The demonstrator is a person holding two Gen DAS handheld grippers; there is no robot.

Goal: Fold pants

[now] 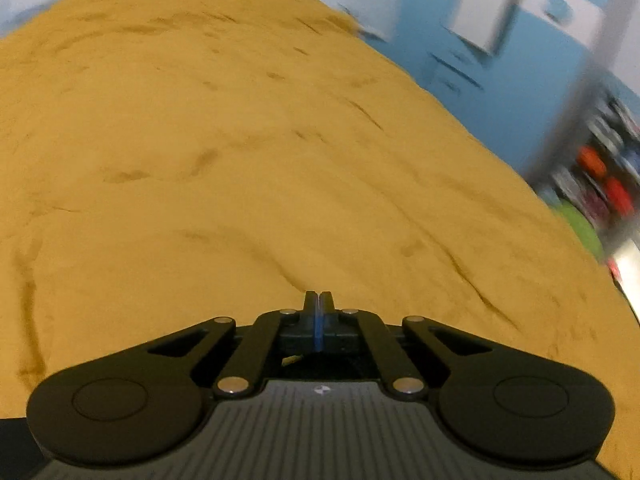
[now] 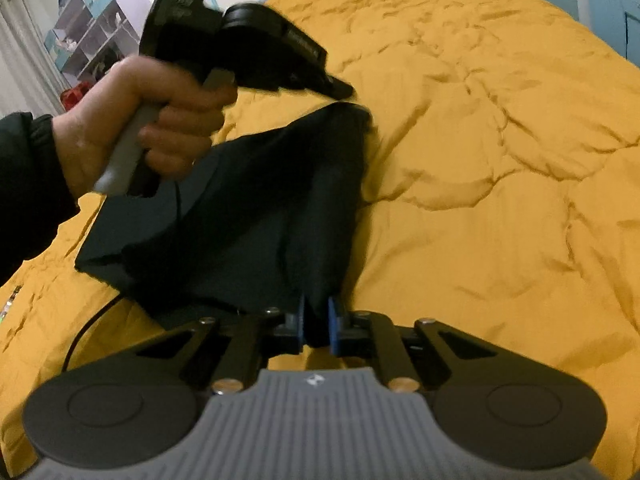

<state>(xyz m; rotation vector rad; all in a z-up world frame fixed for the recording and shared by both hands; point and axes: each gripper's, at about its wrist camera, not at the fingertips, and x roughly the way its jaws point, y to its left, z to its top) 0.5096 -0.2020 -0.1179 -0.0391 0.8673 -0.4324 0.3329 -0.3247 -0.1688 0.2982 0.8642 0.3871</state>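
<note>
Dark navy pants [image 2: 240, 208] lie partly lifted over a mustard-yellow bedspread [image 2: 480, 160]. My right gripper [image 2: 317, 320] is shut on their near edge, with dark cloth pinched between its blue pads. A person's hand [image 2: 152, 120] holds my left gripper [image 2: 346, 92] at the pants' far corner, which rises in a peak to its tip. In the left wrist view that gripper [image 1: 318, 300] is shut, tips together. No cloth shows there, only the bedspread [image 1: 240, 140] ahead.
A thin black cable [image 2: 80, 336] runs over the bed at the left. White shelving [image 2: 88, 28] stands beyond the bed's far left. A blue wall with white furniture [image 1: 500, 80] and blurred colourful items [image 1: 600, 176] lie past the bed's right edge.
</note>
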